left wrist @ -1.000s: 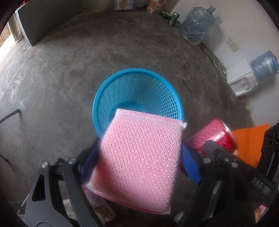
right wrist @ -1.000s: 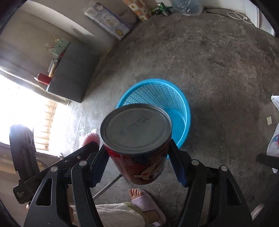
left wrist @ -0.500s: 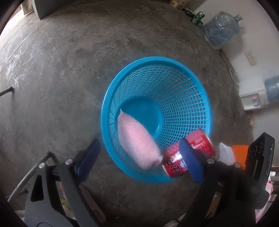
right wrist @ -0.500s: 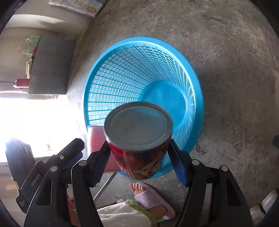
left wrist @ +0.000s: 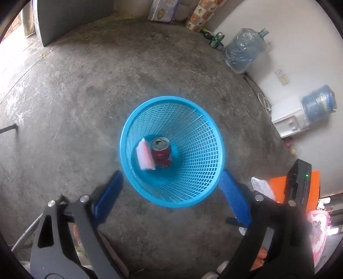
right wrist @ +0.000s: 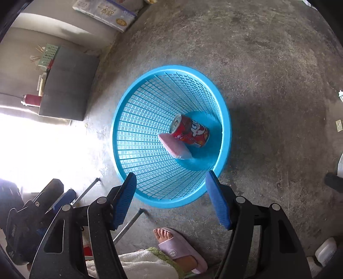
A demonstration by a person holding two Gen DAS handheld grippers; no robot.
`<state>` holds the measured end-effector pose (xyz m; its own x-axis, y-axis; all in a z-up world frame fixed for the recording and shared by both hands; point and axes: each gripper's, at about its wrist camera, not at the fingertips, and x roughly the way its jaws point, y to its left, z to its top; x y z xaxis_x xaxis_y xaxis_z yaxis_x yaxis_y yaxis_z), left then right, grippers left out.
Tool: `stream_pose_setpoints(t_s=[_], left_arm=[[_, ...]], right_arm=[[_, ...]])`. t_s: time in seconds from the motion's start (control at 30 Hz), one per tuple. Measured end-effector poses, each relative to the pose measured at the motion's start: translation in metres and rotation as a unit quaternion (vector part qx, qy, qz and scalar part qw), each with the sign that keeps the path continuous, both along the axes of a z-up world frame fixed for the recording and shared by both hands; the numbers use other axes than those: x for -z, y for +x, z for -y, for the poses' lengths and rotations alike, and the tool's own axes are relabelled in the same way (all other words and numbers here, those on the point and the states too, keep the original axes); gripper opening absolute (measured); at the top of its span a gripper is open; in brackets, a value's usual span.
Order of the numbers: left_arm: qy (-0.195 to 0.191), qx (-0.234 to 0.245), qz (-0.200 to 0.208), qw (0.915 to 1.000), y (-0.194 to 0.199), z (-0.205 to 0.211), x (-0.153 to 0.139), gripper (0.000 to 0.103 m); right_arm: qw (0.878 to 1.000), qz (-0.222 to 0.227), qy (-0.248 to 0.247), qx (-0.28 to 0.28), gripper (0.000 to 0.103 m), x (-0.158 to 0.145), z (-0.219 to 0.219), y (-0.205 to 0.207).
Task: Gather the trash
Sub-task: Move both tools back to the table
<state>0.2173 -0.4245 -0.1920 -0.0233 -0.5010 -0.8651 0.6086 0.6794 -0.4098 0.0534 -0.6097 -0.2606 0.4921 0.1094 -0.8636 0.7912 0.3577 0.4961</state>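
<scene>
Left claw (left wrist: 169,197) hung over the blue mesh basket (left wrist: 193,193), jaws spread wide after just opening, nothing between them. Right claw (right wrist: 171,199) also stood apart and empty above the same basket's near rim. Both trash items lay in the basket bottom: pink bubble-wrap pouch (right wrist: 174,146) touching a red can (right wrist: 190,133) lying on its side, cartoon face printed on it, lettering too blurred to read. Floor (left wrist: 85,96) was bare grey concrete, stained. Printed pack (right wrist: 105,12) leaned against the far wall, text not legible. Two blue water jugs (left wrist: 244,51) by the white wall, one beside a small white cabinet (left wrist: 287,122). Person's foot in a lilac slipper (right wrist: 182,251), round logo on the strap, unreadable.
</scene>
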Motion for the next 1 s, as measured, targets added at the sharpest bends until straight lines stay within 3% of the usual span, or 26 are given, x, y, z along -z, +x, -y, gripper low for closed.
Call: stream_pose_setpoints(t_s=[0.27, 0.37, 0.47, 0.6, 0.77, 0.9, 1.0], left_arm=[[-0.094, 0.045, 0.063, 0.9926, -0.065, -0.077, -0.110, 0.086], [-0.107, 0.026, 0.127, 0.9858, -0.093, -0.123, -0.151, 0.087], [-0.129, 0.009, 0.162, 0.9783, -0.116, -0.169, -0.184, 0.087], [-0.116, -0.018, 0.196, 0.9736, -0.142, -0.228, -0.209, 0.090], [-0.064, -0.091, 0.229, 0.9670, -0.163, -0.297, -0.217, 0.091], [-0.034, -0.170, 0.237, 0.9559, -0.170, -0.354, -0.215, 0.093], [-0.021, -0.225, 0.247, 0.9423, -0.174, -0.399, -0.215, 0.094]], right_arm=[[0.995, 0.032, -0.092, -0.031, 0.065, -0.081, -0.033, -0.044], [0.987, 0.047, -0.147, -0.053, 0.073, -0.121, -0.050, -0.055], [0.973, 0.056, -0.209, -0.079, 0.080, -0.162, -0.077, -0.057], [0.949, 0.074, -0.283, -0.116, 0.090, -0.214, -0.117, -0.049], [0.901, 0.077, -0.373, -0.208, 0.096, -0.251, -0.193, -0.013], [0.872, 0.085, -0.384, -0.292, 0.096, -0.256, -0.260, 0.021], [0.851, 0.098, -0.379, -0.349, 0.096, -0.258, -0.307, 0.044]])
